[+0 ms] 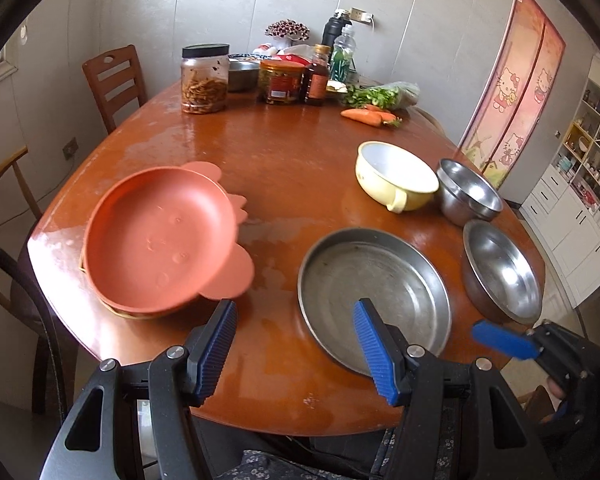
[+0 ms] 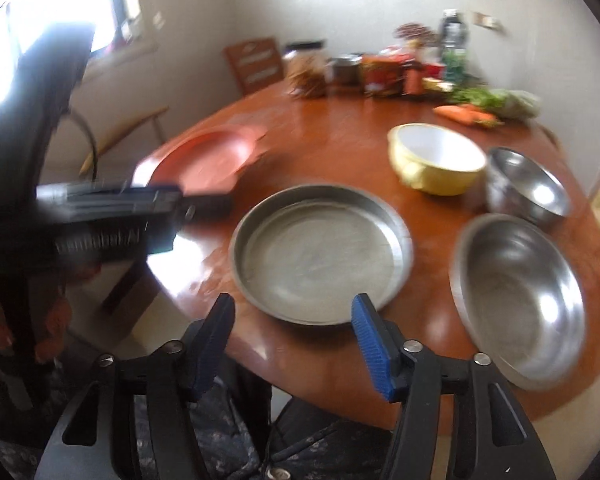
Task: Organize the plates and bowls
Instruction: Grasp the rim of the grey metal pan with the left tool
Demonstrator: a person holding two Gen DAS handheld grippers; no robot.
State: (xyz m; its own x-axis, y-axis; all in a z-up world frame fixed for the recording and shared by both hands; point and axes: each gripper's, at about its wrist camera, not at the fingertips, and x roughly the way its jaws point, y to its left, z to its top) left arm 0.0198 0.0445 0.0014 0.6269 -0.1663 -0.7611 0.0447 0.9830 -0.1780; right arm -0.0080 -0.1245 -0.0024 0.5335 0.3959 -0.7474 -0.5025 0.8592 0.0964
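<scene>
On the wooden table (image 1: 284,168) in the left wrist view: left gripper (image 1: 296,320) spread wide and holding nothing, poised over the near edge between an orange plate (image 1: 156,240) on its left and a steel pan (image 1: 374,292) on its right. Orange plate resting tilted atop a second orange dish, scalloped rim poking out behind. Beyond the pan, a yellow bowl (image 1: 396,180) with a handle, touching or just beside a small steel bowl (image 1: 468,192); a wider steel bowl (image 1: 502,272) nearer, at the table's right edge. Blue tip of the right gripper (image 1: 504,340) close by that wide bowl. Jars, bottles, greens and carrots (image 1: 368,116) clustered at the far side. From the right wrist view, blurred: right gripper (image 2: 292,316) likewise released, empty, facing the near rim of the steel pan (image 2: 320,252), wide steel bowl (image 2: 520,300) just to the right, yellow bowl (image 2: 436,160) and small steel bowl (image 2: 528,188) behind, orange plate (image 2: 204,160) at left.
</scene>
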